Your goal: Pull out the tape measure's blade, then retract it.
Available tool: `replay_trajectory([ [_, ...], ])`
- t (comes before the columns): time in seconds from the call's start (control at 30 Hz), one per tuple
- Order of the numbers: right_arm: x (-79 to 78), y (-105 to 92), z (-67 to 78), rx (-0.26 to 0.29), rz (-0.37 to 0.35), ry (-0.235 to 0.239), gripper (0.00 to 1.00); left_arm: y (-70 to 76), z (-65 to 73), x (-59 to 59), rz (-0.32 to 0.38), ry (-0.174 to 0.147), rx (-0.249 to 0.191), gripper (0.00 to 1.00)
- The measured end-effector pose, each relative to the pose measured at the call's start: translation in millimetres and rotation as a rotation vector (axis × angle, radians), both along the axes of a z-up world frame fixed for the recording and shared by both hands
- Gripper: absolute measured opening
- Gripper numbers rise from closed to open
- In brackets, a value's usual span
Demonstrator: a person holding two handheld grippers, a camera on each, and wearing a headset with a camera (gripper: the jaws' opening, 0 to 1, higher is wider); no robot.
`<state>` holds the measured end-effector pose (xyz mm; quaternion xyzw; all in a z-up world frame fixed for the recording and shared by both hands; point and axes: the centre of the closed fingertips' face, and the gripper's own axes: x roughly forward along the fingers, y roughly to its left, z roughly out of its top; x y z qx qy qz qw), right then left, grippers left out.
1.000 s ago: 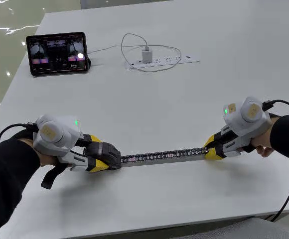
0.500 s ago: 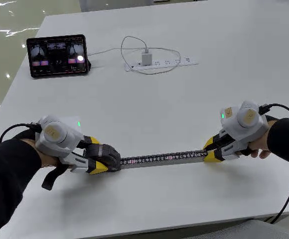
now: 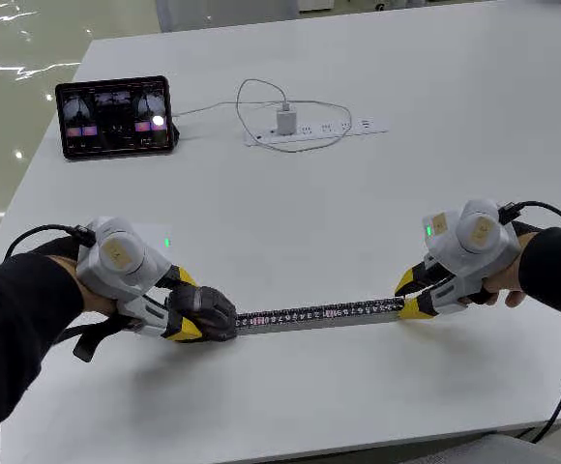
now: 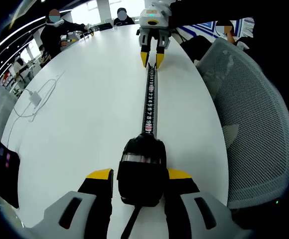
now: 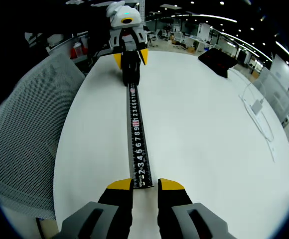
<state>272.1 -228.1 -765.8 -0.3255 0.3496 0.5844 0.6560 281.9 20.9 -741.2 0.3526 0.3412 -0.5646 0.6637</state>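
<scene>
Our left hand-held gripper clamps the tape measure; its blade spans the counter to the right hand-held gripper.

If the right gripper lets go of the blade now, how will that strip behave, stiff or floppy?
The blade lies straight along the table, so it is probably springy-stiff, though thin enough to buckle if lifted. Released by the right gripper, it would likely whip back towards the case in the left gripper.
</scene>
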Motion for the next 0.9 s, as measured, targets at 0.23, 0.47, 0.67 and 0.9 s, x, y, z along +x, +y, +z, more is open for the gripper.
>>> replay_trajectory([
  [0.23,0.1,-3.6,5.2,-0.027,-0.007,0.013,0.26,3.7,4.3,0.6,-0.004,-0.010,0.012,0.53],
  [0.47,2.6,-8.8,5.8,-0.030,-0.061,0.017,0.38,8.1,6.8,-0.1,0.016,-0.007,0.004,0.58],
  [0.67,-2.6,-3.5,7.5,0.002,-0.103,0.034,0.47,3.4,8.4,-8.1,0.072,0.058,-0.038,0.78],
  [0.9,-6.3,-5.8,5.1,0.024,-0.171,0.044,0.58,2.2,6.4,-6.8,0.133,0.054,-0.062,0.96],
])
